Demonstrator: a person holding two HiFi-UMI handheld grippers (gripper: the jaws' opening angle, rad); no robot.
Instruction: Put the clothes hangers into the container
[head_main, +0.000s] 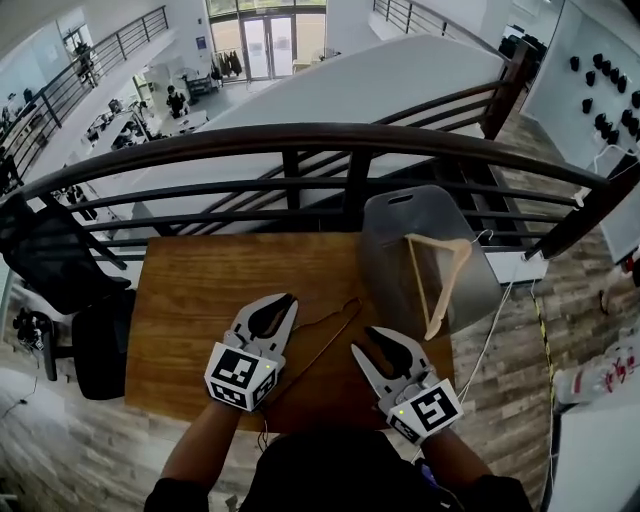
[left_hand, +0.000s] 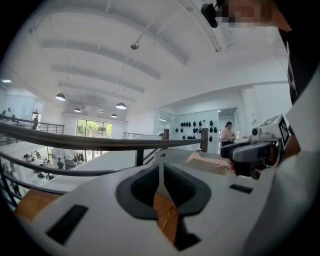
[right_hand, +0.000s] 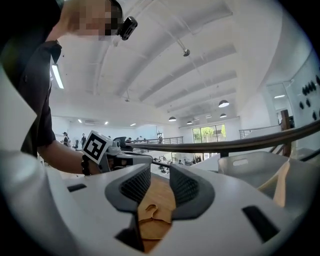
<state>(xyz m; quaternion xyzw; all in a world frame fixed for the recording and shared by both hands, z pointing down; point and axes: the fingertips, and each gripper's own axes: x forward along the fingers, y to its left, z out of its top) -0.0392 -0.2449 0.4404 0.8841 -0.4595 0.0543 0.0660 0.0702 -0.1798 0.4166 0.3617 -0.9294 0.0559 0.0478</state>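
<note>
- A brown wooden table (head_main: 200, 290) stands beside a dark railing (head_main: 300, 140).
- A black chair (head_main: 50, 260) is left of it.
- The floor (head_main: 520, 400) is wood.
- Round lamps (left_hand: 120, 106) glow on the white ceiling (left_hand: 150, 40).

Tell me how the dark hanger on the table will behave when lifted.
The dark hanger looks thin, so probably light and slightly springy. Lying flat on the wooden table, it may slide when nudged. Gripped at one end, it would likely swing.

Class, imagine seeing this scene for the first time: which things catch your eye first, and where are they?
A pale wooden hanger stands in the grey container at the far right of the wooden table. A dark hanger lies flat on the table between the left gripper and the right gripper.
</note>
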